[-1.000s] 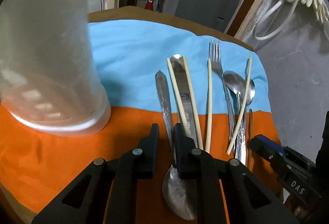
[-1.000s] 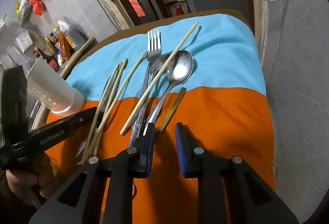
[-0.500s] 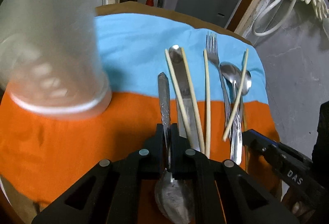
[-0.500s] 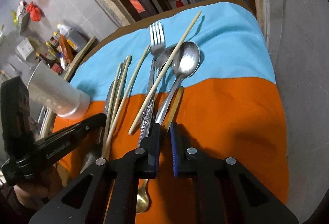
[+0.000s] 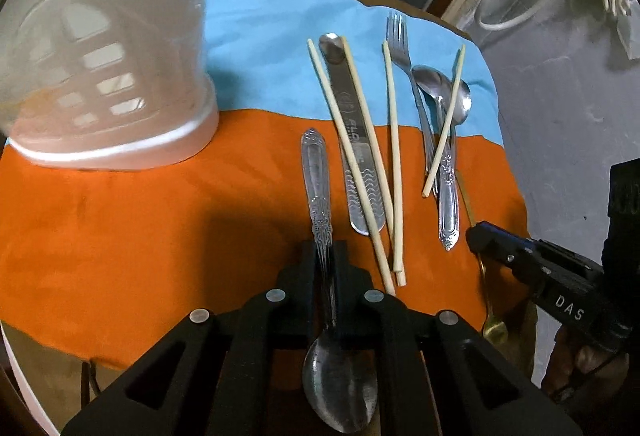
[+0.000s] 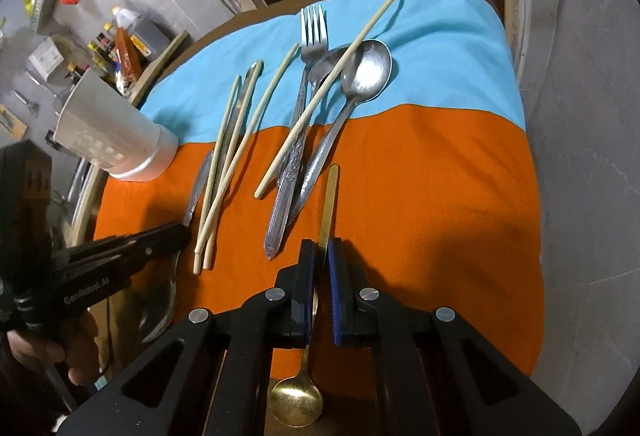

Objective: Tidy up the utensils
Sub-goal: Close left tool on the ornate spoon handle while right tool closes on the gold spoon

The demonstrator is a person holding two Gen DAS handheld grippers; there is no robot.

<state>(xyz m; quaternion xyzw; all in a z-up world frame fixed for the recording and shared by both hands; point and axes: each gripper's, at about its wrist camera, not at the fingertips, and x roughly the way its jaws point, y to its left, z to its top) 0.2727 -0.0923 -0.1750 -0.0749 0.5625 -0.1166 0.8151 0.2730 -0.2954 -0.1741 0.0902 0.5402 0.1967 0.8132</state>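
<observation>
My left gripper (image 5: 325, 250) is shut on the neck of a silver spoon (image 5: 316, 171); its ornate handle points away over the orange cloth and its bowl hangs under the jaws. My right gripper (image 6: 320, 248) is shut on a thin gold spoon (image 6: 329, 203), bowl toward the camera. Between them lie a table knife (image 5: 352, 139) under two pale chopsticks (image 5: 348, 155), a third chopstick (image 5: 394, 155), a fork (image 6: 314, 35), two silver spoons (image 6: 366, 71) and a fourth chopstick (image 6: 328, 87) across them. The white utensil holder (image 5: 108, 75) stands at the left.
An orange and blue cloth (image 6: 432, 171) covers the small table, whose brown edge shows at the far side. Grey concrete floor (image 6: 580, 115) lies to the right. A person's hand (image 6: 44, 348) holds the left gripper's handle. Shelves with bottles stand in the far left background.
Both grippers closed from a narrow gap: the left onto the silver spoon's neck, the right onto the gold spoon's handle. The left camera tilted, and the held spoon's handle slid toward the orange cloth.
</observation>
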